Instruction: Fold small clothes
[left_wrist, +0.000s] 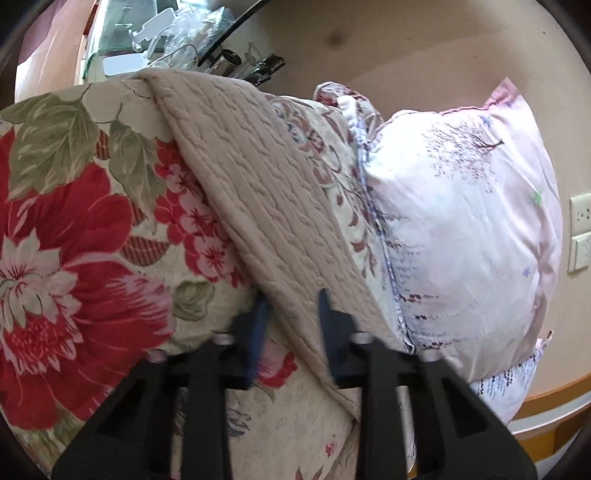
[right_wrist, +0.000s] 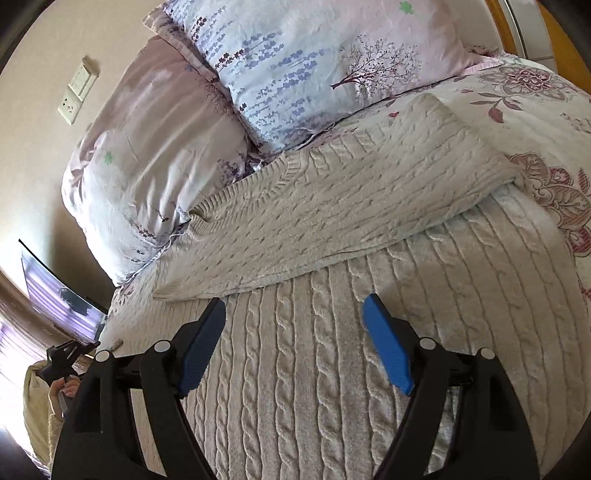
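Note:
A cream cable-knit sweater (right_wrist: 332, 369) lies on the bed, with one part (right_wrist: 332, 206) folded across its upper end. My right gripper (right_wrist: 295, 332) hovers open just over the knit, below that folded edge, with nothing between its blue pads (right_wrist: 388, 350). In the left wrist view the same sweater (left_wrist: 258, 192) runs as a beige ribbed band over the floral quilt (left_wrist: 74, 240). My left gripper (left_wrist: 291, 314) straddles its lower edge and is shut on the fabric; the fingers are blurred. The right wrist view shows the left gripper (right_wrist: 70, 350) small at lower left, held by a hand (right_wrist: 62, 391).
Two pale lilac-print pillows (right_wrist: 155, 166) (right_wrist: 314, 62) lean at the head of the bed against a beige wall with a socket plate (right_wrist: 77, 88). A glass shelf with clutter (left_wrist: 166, 33) is behind the quilt. A wooden bed frame (left_wrist: 554, 406) shows at the right.

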